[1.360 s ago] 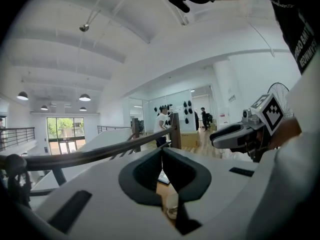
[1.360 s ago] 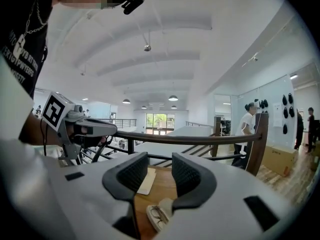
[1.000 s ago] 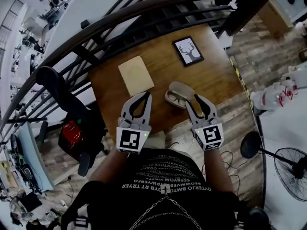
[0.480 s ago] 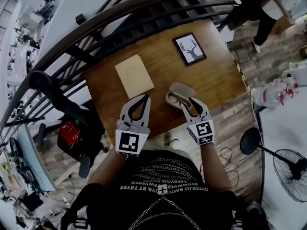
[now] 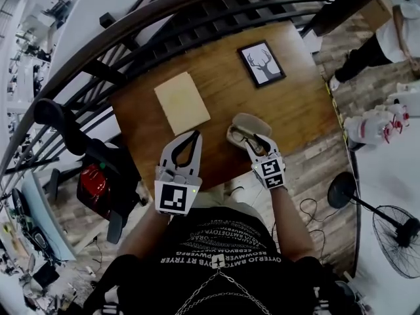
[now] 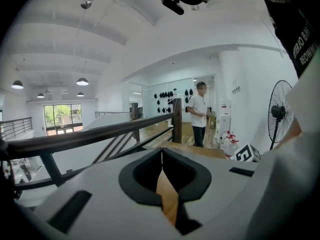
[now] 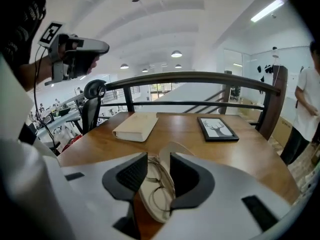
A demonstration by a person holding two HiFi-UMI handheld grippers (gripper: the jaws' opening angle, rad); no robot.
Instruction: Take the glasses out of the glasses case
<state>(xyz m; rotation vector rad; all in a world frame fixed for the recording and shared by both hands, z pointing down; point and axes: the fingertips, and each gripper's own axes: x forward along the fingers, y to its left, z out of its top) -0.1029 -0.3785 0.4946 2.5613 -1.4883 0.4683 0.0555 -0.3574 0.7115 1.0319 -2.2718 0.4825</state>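
so right gripper (image 5: 254, 138) over glasses case (image 5: 243, 125)

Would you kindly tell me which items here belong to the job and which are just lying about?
Job: glasses case, open; glasses inside it; right tool over it, jaws apart.
Lying about: beige book; framed deer picture.

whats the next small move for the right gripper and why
Probably ease the right gripper down a little and close it on the glasses. The glasses case already lies open on the table, the glasses rest inside it, and the jaws stand apart right over the frame without gripping it. The left gripper is shut and held away.
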